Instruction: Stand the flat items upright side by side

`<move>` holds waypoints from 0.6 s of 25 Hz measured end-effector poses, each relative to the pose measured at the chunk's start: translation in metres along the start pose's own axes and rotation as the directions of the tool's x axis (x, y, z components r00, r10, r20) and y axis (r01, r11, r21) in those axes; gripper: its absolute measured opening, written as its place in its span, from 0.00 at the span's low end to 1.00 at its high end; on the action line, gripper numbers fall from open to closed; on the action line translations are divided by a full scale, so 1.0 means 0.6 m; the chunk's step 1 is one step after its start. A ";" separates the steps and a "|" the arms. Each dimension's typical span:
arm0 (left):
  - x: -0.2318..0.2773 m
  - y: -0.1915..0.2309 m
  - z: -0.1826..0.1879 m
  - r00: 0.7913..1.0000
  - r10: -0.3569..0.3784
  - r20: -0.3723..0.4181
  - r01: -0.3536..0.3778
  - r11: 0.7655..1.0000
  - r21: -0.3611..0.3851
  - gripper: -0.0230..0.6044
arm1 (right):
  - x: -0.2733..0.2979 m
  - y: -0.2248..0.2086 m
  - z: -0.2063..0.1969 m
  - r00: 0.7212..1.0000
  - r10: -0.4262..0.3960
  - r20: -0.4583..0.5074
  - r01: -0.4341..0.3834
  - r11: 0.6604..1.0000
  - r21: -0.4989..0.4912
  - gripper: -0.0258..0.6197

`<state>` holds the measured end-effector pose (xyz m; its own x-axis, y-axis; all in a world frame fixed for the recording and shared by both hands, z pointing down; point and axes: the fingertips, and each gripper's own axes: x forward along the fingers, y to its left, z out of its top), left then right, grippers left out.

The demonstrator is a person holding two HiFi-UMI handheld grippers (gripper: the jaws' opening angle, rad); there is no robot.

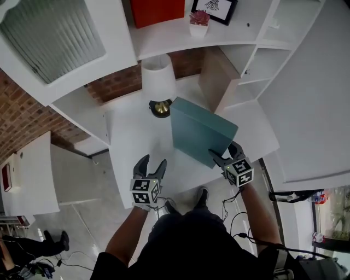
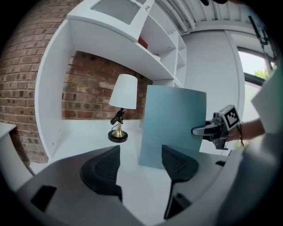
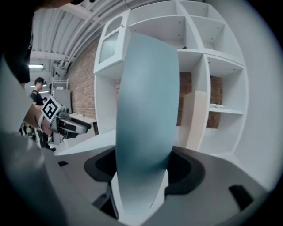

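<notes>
A large flat teal book [image 1: 199, 131] stands tilted on its edge on the white desk [image 1: 128, 158]. My right gripper [image 1: 225, 154] is shut on its near right corner; in the right gripper view the teal book [image 3: 146, 106] fills the gap between the pads. In the left gripper view the teal book [image 2: 174, 126] stands just ahead and to the right, with the right gripper [image 2: 208, 131] on its side edge. My left gripper [image 1: 152, 163] hovers open and empty over the desk's front edge, left of the book. A beige flat board [image 1: 219, 76] stands upright against the shelf divider behind.
A table lamp [image 1: 158, 82] with a white shade and brass base stands at the back of the desk, left of the book. White shelves surround the desk; a red box [image 1: 158, 11] and a small plant [image 1: 199, 22] sit on the shelf above.
</notes>
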<state>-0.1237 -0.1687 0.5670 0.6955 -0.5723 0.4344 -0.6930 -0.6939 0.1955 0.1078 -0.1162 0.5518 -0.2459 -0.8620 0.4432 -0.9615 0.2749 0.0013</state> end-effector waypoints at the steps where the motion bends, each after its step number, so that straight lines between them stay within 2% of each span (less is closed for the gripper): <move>1: -0.002 0.005 -0.001 1.000 -0.006 -0.001 0.006 1.000 0.000 0.50 | -0.004 -0.007 -0.001 0.999 -0.032 0.012 0.032 0.999 0.043 0.51; 4: -0.010 0.019 -0.004 1.000 -0.020 -0.002 0.020 1.000 -0.004 0.50 | -0.012 -0.029 -0.005 0.992 -0.122 0.042 0.114 0.981 0.159 0.50; 7: -0.020 0.028 -0.004 0.999 -0.032 0.005 0.032 0.999 -0.008 0.49 | -0.017 -0.042 -0.006 0.976 -0.212 0.042 0.198 0.956 0.216 0.50; 15: -0.046 0.055 -0.017 0.999 -0.036 0.004 0.036 0.999 -0.026 0.48 | -0.004 -0.073 0.008 0.916 -0.400 0.003 0.393 0.900 0.187 0.51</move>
<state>-0.1679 -0.1714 0.5705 0.7206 -0.5489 0.4236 -0.6724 -0.7024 0.2336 0.1503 -0.1281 0.5462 0.1592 -0.9012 0.4030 -0.9853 -0.1708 0.0073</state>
